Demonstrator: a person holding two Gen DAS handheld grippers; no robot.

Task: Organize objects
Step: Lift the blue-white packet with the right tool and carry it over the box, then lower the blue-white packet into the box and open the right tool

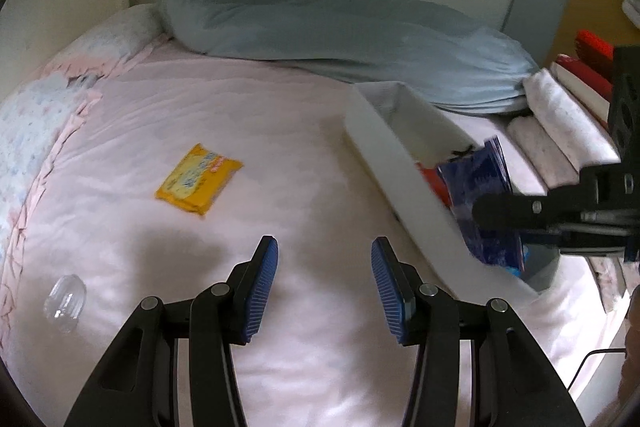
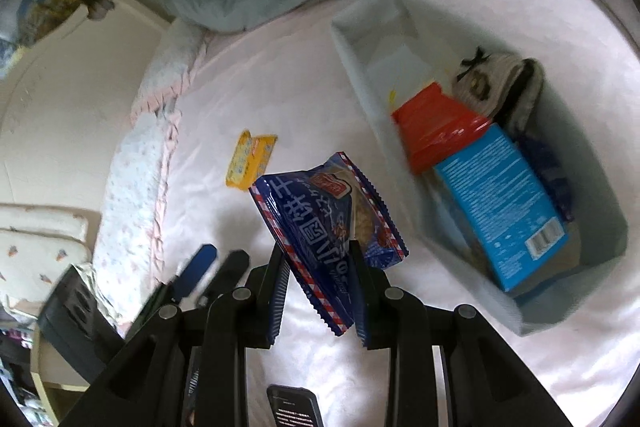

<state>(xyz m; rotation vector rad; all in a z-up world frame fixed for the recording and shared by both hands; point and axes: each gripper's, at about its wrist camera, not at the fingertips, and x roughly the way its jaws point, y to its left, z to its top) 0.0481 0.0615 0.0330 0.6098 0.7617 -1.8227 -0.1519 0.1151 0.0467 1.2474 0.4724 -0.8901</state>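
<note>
Right gripper [image 2: 320, 259] fingers clamped on blue snack packet [image 2: 324, 223] held above pink bed [image 1: 280, 131], white bin [image 2: 360, 67] just beside, left gripper [image 1: 324, 283] fingers wide, yellow packet [image 1: 199, 177] lying on bed

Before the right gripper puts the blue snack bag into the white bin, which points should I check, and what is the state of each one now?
1. Right gripper holds the blue snack bag: ok, both fingers are clamped on it.
2. Bag is lifted off the bed sheet: ok.
3. Bag is over the white bin: cannot tell; the two views disagree.
4. Free space in the bin: ok, the far end is bare; the orange packet, light blue box and sock fill the near end.
5. Left gripper is out of the way: ok, open, beside the bin.
6. Yellow packet not yet collected: not ok.
</note>
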